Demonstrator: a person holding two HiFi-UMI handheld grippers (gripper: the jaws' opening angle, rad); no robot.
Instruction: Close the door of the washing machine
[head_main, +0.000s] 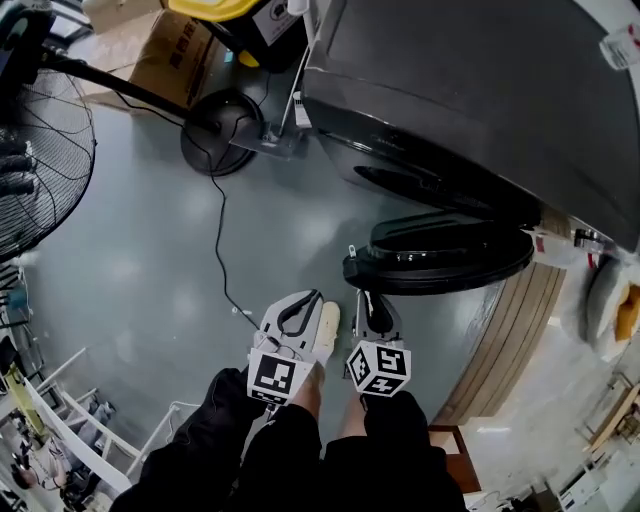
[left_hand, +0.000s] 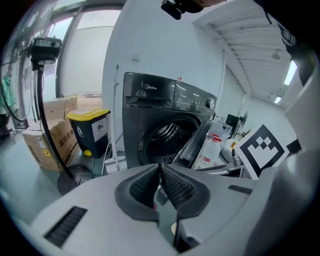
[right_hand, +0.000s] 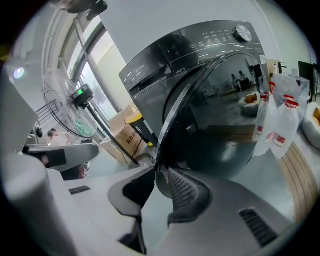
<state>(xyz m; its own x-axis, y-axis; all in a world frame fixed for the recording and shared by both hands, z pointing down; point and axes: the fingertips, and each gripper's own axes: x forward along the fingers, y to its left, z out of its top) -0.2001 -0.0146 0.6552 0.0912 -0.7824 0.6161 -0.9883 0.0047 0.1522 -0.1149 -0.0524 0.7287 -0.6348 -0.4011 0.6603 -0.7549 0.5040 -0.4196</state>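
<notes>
Left tool (left_hand: 160, 167), jaws together and empty, hovers idle. Right tool (right_hand: 159, 172), jaws apart, sits just at the free rim of the round dark-glass door (head_main: 440, 262), which stands wide open from the dark grey washing machine (head_main: 480, 90). Push steadily near that rim, square to the door, until it latches.

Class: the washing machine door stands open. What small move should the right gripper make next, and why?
Probably ease the right gripper forward onto the door and push it toward the washing machine. The door stands wide open, its edge just ahead of the gripper's parted jaws.
</notes>
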